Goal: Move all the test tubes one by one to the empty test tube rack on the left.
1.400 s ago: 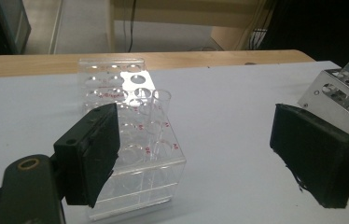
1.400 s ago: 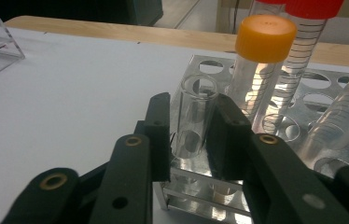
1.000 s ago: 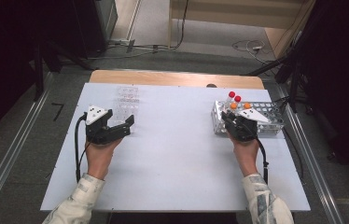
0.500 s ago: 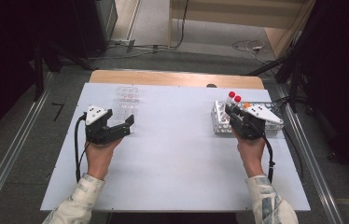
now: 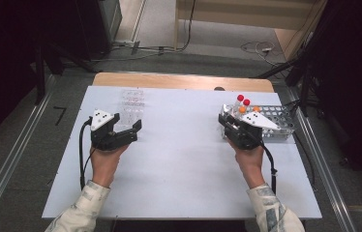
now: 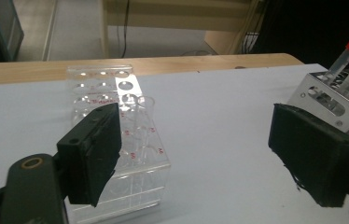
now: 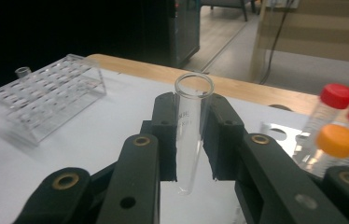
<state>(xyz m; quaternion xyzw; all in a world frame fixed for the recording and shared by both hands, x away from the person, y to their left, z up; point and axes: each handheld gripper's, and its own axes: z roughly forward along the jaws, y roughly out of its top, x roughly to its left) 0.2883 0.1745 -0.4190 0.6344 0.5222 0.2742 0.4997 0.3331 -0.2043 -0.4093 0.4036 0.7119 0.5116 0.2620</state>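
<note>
white table (image 5: 184, 164) bare between left gripper (image 5: 129, 131), right gripper (image 5: 228, 126).

A white table (image 5: 184, 169) with a wooden far edge stands on grey floor (image 5: 19, 159); cables (image 5: 254, 47) trail near a wooden cabinet (image 5: 247, 12) behind it.
</note>
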